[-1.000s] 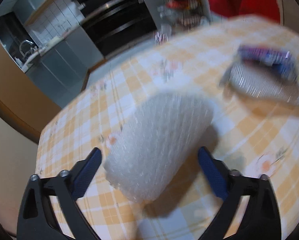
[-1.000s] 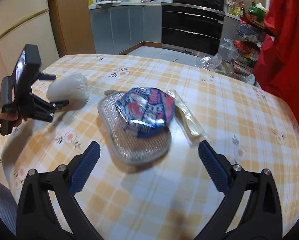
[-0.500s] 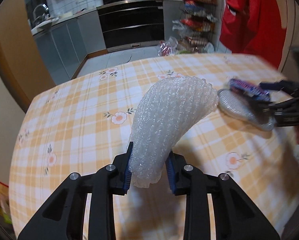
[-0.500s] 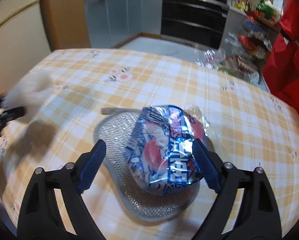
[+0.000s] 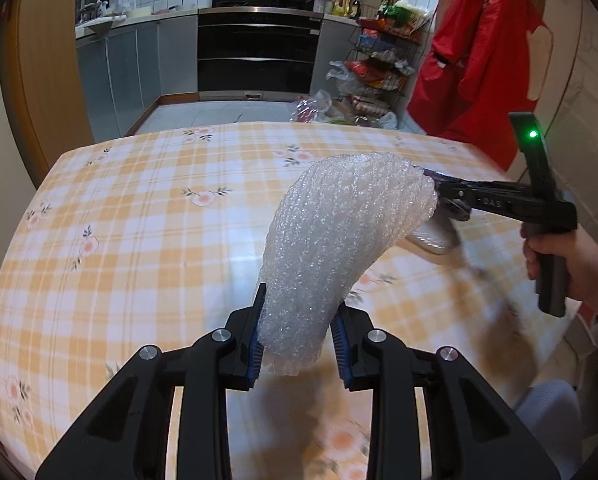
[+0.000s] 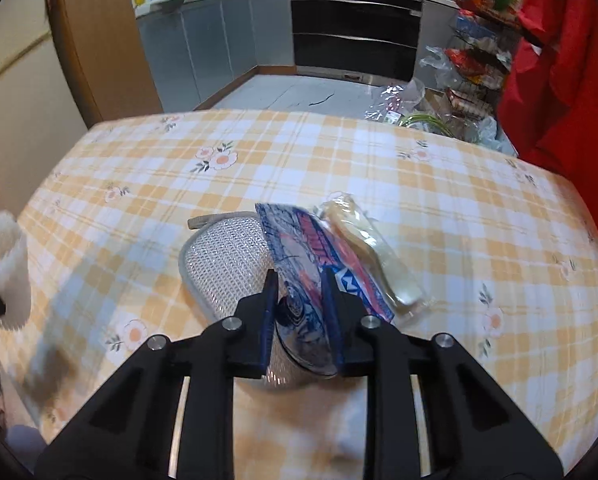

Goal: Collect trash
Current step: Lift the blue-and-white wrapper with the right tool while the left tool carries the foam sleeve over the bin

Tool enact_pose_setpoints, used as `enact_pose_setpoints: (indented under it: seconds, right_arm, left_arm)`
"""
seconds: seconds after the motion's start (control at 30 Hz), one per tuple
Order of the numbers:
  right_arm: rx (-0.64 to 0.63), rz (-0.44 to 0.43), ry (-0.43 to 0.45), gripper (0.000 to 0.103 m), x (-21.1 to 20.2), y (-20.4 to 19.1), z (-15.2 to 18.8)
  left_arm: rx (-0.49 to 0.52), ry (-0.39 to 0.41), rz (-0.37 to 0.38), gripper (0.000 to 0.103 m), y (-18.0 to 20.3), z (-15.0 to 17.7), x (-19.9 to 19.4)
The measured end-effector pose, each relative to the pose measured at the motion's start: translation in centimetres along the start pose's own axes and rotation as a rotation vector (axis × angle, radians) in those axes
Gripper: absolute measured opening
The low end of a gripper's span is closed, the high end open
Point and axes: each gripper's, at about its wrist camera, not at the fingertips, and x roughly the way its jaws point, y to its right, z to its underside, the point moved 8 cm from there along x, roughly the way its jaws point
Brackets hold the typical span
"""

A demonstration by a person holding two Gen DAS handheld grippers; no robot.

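Both pairs of fingers had something pinched between them. Those of the left gripper (image 5: 297, 344) were clamped on the lower end of a white foam-net sleeve (image 5: 339, 240), which stood up off the checked tablecloth (image 5: 147, 240) and curled over towards the right. Those of the right gripper (image 6: 299, 316) were closing on a blue-and-red snack wrapper (image 6: 311, 264), whose crumpled end sat between the blue pads (image 6: 268, 312); its far end still lay over a silver mesh mat (image 6: 223, 256) on the table.

As a judgement, the collecting was about half done: two pieces were in hand, neither yet dropped anywhere, and no bin showed in either view. A clear plastic packet (image 6: 375, 256) lay just beside the wrapper, untouched, and the mat looked more like a table fitting than rubbish, though that could not be settled.

Compared with a second before, much had changed. Then the left jaws stood wide on either side of the sleeve as it lay on the cloth; now it was squeezed and raised clear. The right jaws had hung wide open short of the wrapper, which lay flat on the mat; now they had moved in and drawn together round it. The person's right hand (image 5: 559, 256) appeared at the edge of the left view.
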Motion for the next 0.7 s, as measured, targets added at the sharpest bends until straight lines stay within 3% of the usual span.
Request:
enact_pose_setpoints:
  seconds: [0.33,0.43,0.5,0.7]
  right_arm:
    - [0.121,-0.105,0.116,0.021,-9.3,0.4,2.7]
    - [0.129,-0.13,0.145,0.015,-11.9,-0.1,3.9]
    - [0.129,-0.144,0.152,0.004,-13.4,-0.4,4.9]
    - [0.125,-0.14,0.165,0.004,-15.9,-0.5,6.9]
  left_arm:
    - [-0.025,0.073,0.034,0.029,4.1,2.1,-8.1]
    - [-0.059,0.082,0.052,0.029,4.9,3.2,-9.9]
    - [-0.083,0.085,0.065,0.029,5.5,4.1,-11.1]
    - [-0.109,0.101,0.081,0.029,7.0,6.4,-14.1]
